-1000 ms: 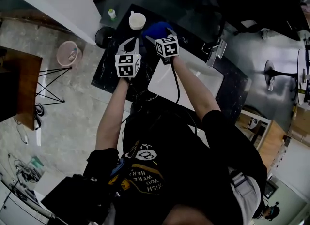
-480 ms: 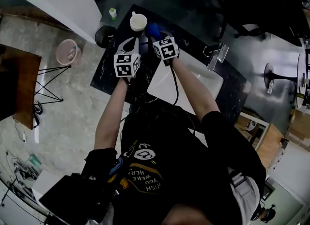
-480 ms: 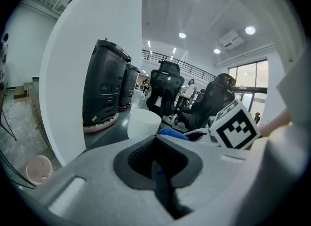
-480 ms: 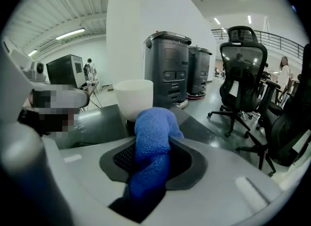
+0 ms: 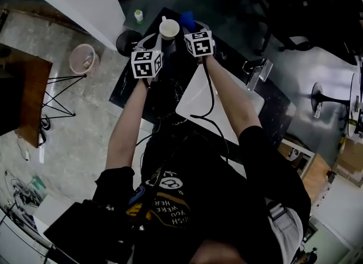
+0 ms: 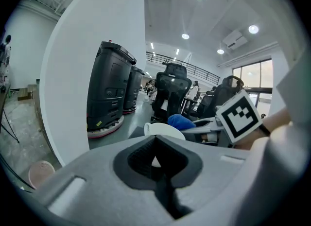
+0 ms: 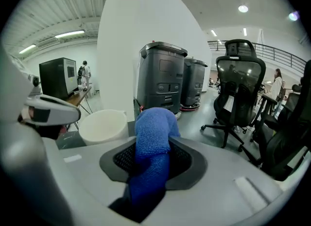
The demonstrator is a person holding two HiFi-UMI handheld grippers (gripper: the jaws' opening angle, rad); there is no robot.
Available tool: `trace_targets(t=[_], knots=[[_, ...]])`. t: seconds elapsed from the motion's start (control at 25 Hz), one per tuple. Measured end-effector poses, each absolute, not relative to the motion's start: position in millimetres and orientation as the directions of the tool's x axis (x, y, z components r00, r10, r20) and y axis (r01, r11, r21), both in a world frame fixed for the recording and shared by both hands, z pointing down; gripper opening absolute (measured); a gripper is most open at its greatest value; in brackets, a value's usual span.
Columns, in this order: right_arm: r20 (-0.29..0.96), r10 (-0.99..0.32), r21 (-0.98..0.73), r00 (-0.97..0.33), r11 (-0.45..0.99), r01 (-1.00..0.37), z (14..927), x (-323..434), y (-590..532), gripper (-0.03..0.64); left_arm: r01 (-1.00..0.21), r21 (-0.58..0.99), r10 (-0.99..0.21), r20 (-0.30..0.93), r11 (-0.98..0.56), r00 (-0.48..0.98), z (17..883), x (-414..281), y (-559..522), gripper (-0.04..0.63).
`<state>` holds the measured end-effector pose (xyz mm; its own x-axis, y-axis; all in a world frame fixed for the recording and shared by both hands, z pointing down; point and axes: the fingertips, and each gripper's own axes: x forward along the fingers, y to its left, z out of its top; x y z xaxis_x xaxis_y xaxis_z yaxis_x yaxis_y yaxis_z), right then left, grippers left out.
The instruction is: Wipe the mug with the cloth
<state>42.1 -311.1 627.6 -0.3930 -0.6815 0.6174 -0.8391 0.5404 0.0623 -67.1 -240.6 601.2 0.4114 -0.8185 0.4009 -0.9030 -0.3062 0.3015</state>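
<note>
in the head view, the white ceramic mug (image 5: pixel 169 30) stands upright at the far end of the dark stone counter (image 5: pixel 122 87), past the white rectangular sink (image 5: pixel 195 95). the left gripper (image 5: pixel 148 41) is just beside the mug on its left. the right gripper (image 5: pixel 191 30) is just beside it on the right, with the blue terry cloth (image 5: pixel 187 19) bunched at its tip. a small bottle with a green cap (image 5: pixel 138 16) stands near the counter's far corner and a pink round bin (image 5: pixel 84 59) sits on the floor to the left.

in the left gripper view, the fingers sit together and we see nothing clamped in them. only a sliver of white shows through the notch between them, and the mug's rim rises close beyond.

in the right gripper view, the fingers have just been closing and now pinch the blue cloth, which stands up in a thick fold between the pads and hangs down behind them. the mug stands just left of the cloth, apart from it. dark grey wheeled machines (image 7: pixel 163 74) and black office chairs (image 7: pixel 238 84) stand on the floor beyond.
</note>
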Motion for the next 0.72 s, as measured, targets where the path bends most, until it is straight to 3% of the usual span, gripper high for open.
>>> trace_targets(t=[0.4,0.6,0.72], knots=[[0.670,-0.553,0.068,-0.495,0.709,-0.702,645,27,-253,0.129,-0.878,0.390,-0.838,0.347,-0.279,0.420,599,-72,-265,0.003],[0.687,-0.456,0.141,-0.565,0.847,-0.513,657,26,-217,0.132,-0.881,0.391,-0.844,0.345,-0.268,0.410,599,-74,-265,0.003],[0.672,-0.524,0.114,-0.524,0.772,-0.625,649,52,-253,0.132,-0.878,0.398,-0.842,0.349,-0.264,0.411,599,-71,-265,0.003]])
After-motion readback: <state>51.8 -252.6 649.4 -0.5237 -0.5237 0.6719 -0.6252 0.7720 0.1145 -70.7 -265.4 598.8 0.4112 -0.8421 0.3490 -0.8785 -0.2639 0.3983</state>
